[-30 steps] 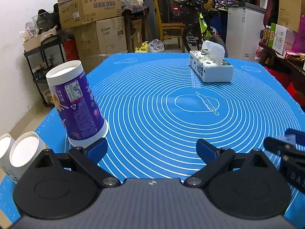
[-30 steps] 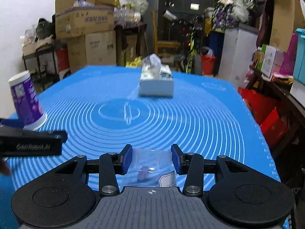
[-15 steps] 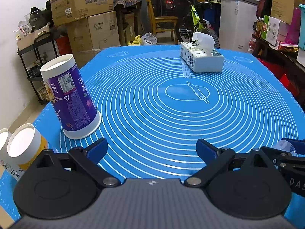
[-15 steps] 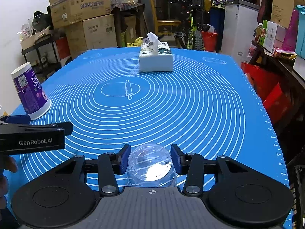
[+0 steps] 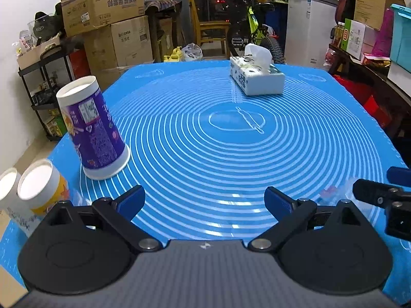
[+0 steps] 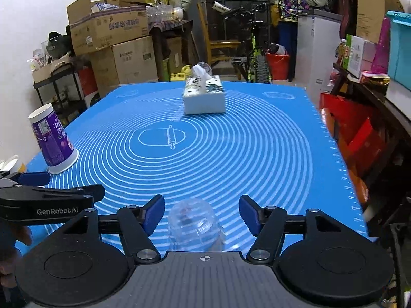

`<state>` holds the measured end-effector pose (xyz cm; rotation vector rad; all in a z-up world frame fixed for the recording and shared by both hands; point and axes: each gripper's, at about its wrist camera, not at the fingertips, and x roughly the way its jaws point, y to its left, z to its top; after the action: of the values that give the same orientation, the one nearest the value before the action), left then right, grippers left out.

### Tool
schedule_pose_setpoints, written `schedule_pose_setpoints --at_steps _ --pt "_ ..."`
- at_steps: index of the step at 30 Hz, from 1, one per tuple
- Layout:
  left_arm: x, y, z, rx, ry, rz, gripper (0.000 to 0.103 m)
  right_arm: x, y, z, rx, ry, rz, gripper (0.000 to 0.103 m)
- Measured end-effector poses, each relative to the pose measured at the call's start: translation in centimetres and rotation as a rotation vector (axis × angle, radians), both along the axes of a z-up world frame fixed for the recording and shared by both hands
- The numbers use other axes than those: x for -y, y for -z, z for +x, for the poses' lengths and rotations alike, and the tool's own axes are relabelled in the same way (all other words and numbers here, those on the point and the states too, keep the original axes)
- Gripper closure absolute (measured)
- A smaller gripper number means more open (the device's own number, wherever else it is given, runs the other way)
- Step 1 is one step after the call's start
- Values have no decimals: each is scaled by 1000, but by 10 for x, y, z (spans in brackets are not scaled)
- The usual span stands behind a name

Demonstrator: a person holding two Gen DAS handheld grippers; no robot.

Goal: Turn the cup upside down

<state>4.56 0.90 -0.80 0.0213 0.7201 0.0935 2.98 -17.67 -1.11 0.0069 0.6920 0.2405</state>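
- The right gripper [image 6: 202,214] stands with its jaws spread wide, and the clear plastic cup [image 6: 196,228] sits between them at 6 o'clock in the right wrist view, bottom up on the blue mat [image 6: 257,154], touching neither blue pad.
- The left gripper [image 5: 204,200] is likewise wide open and holds nothing; only bare mat shows between its fingers.
- At 9 o'clock in the right wrist view the left gripper's black arm reaches in, just beside the clear cup's left.
- At 8 o'clock in the left wrist view, two paper cups [image 5: 38,187] sit at the mat's near left edge.
- Farther out, at 10 o'clock, a purple paper cup [image 5: 93,128] stands mouth down, well apart from the clear cup.
- At 12 o'clock near the mat's far edge lies a tissue box [image 6: 204,97].
- Beyond the mat, stacked cardboard boxes [image 6: 115,38] rise at 11 o'clock.
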Motion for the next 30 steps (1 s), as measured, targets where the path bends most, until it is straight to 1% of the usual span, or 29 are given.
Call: schedule_pose_setpoints --at_steps 2,5,9,20,24,30 --pt "5 0 -7 -11 10 -9 5 3 -4 -9 -16 -2 -14 29" --pt "13 0 -19 -5 36 -8 5 9 -8 -23 -38 -1 -25 28" --pt "22 -2 -33 -7 65 -7 5 19 -11 -42 -53 4 -16 28" --pt "38 -6 -74 -13 118 -11 5 33 -14 -85 -50 6 -49 27" --pt "42 -7 -84 -5 127 -7 5 37 -14 -96 -48 5 -67 27" --pt "44 -6 -95 -15 131 -6 5 42 -13 -108 -47 11 -76 27"
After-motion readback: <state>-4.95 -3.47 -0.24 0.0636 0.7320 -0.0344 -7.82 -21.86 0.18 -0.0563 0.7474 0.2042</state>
